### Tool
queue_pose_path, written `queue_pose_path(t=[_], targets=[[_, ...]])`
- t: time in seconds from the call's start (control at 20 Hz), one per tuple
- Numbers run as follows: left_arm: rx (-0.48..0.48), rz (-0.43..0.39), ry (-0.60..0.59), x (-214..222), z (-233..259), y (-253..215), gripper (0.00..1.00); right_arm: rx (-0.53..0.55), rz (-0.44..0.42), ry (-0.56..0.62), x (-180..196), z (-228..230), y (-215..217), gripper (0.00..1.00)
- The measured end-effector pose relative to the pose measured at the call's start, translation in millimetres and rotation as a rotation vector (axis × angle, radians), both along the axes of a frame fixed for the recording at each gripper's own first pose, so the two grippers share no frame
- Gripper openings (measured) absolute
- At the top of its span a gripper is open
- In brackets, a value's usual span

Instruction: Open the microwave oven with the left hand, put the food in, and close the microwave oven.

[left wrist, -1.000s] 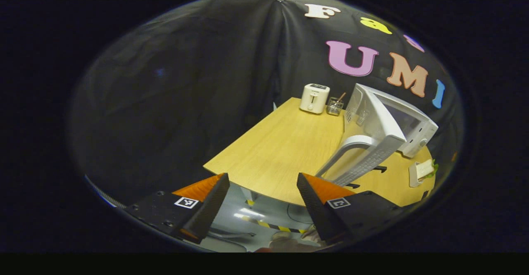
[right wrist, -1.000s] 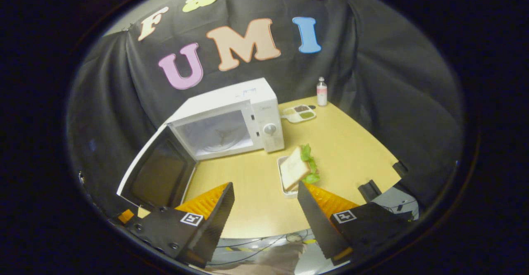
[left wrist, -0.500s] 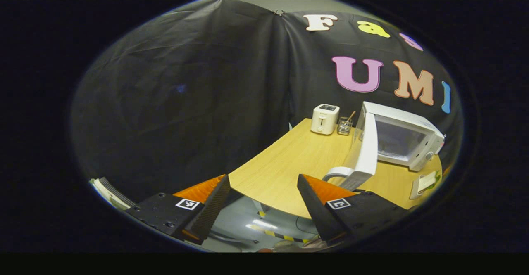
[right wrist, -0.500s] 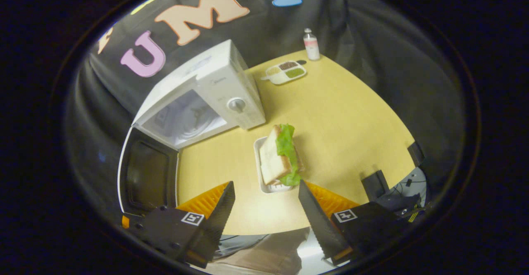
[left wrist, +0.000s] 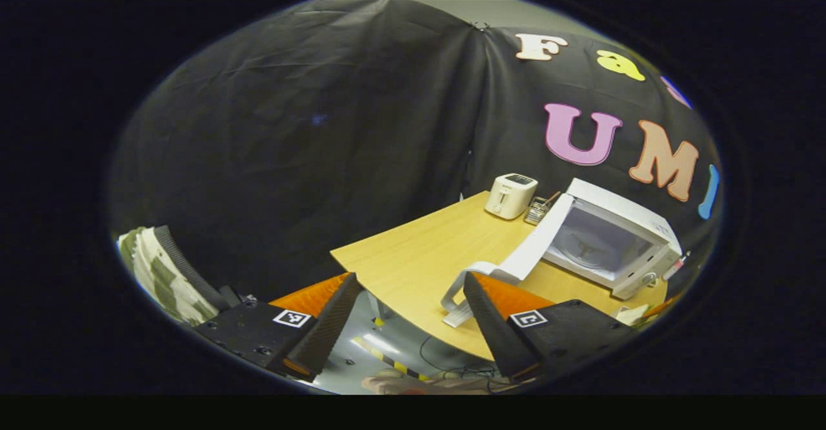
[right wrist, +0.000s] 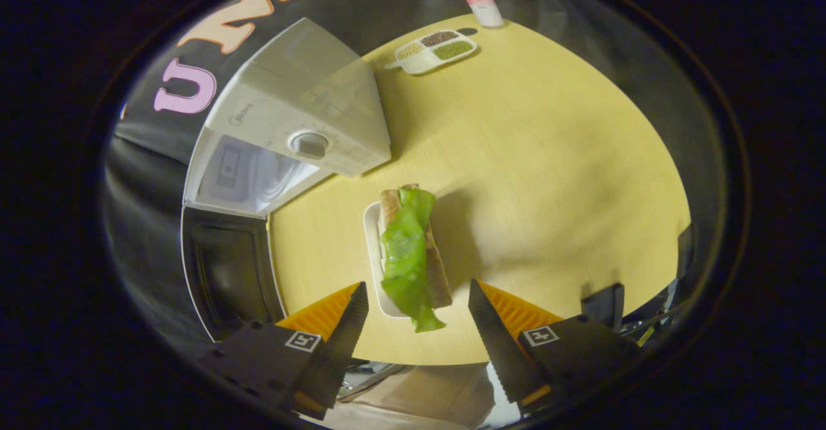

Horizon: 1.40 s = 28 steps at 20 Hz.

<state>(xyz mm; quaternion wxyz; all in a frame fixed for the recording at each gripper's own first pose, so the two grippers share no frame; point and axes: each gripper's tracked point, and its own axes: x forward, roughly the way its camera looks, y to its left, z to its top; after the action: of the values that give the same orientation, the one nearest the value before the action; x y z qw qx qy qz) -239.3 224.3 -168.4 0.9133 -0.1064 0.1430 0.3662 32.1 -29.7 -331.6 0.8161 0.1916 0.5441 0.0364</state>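
Pale wood-grain laminate forms the table (right wrist: 548, 159), lit warm yellow in the right gripper view and ringed on its far sides by the black cloth wall (left wrist: 290, 126) of the booth; the cloth hangs in creases and meets at a seam above the table's far corner. Below the near edge, in the left gripper view, a grey floor (left wrist: 387, 346) carries a black-and-yellow striped tape and loose cables.

The microwave oven (right wrist: 303, 120) stands on the table toward the back; its door (right wrist: 226, 268) is swung fully open, the dark window facing up in the right gripper view, the white handle (left wrist: 468, 281) overhanging the table's near edge in the left gripper view; the cavity is open to view.

The sandwich (right wrist: 413, 255), bread with green lettuce hanging over one end, rests on a white tray (right wrist: 373, 249) on the table just in front of the oven, outside it.

Right gripper (right wrist: 418, 323): fingers spread wide, grasping nothing, hovering above the sandwich's near end. Left gripper (left wrist: 410, 317): fingers likewise parted and empty, held off the table's near edge, beside the door handle without touching it.

Other items: a toaster (left wrist: 510, 195) and a small wire holder (left wrist: 535, 210) at the far left corner; a divided dish (right wrist: 435, 49) of grains and a bottle (right wrist: 481, 4) at the far right.
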Motion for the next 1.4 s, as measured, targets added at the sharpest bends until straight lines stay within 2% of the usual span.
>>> queue_pose_path(t=[0.05, 0.15, 0.25, 0.3, 0.4, 0.45, 0.55, 0.65, 0.7, 1.1, 1.4], targets=[[0.001, 0.015, 0.0, -2.6, -0.6, -2.7, 0.96, 0.009, 0.009, 0.009, 1.8, -4.2, -0.4, 0.97], [-0.003, 0.038, 0.001, -5.8, -2.5, -9.9, 0.96, 0.045, 0.009, 0.031, 7.7, -11.3, 2.0, 0.75], [-0.02, 0.05, -0.007, -8.0, -4.8, -15.3, 0.96, 0.111, 0.009, 0.054, 8.3, -14.1, 9.7, 0.73], [-0.032, 0.056, -0.013, -6.8, -5.7, -17.5, 0.96, 0.133, -0.001, 0.061, 11.1, -14.7, 9.4, 0.83], [-0.045, 0.073, -0.024, -11.8, -6.3, -23.6, 0.96, 0.14, 0.004, 0.07, 12.5, -22.4, 7.4, 0.53], [-0.046, 0.078, -0.028, -13.7, -5.2, -24.2, 0.96, 0.145, 0.002, 0.071, 12.4, -23.8, 8.8, 0.53], [-0.035, 0.073, -0.032, -12.2, -2.3, -26.6, 0.94, 0.161, -0.003, 0.086, 7.8, -22.3, 10.7, 0.42], [-0.03, 0.058, -0.02, -9.9, -1.8, -29.6, 0.96, 0.182, -0.029, 0.064, 11.1, -17.6, 13.0, 0.42], [-0.032, 0.048, -0.018, -7.6, -2.4, -32.1, 0.96, 0.191, -0.037, 0.066, 10.1, -15.5, 14.2, 0.32], [-0.071, 0.055, -0.025, 1.6, -8.6, -19.1, 0.96, 0.188, -0.004, 0.002, -2.2, 15.4, 20.0, 0.32], [-0.055, -0.029, 0.022, 17.1, -13.8, -0.4, 0.96, 0.21, 0.008, -0.092, -12.8, 56.5, 62.0, 0.32]])
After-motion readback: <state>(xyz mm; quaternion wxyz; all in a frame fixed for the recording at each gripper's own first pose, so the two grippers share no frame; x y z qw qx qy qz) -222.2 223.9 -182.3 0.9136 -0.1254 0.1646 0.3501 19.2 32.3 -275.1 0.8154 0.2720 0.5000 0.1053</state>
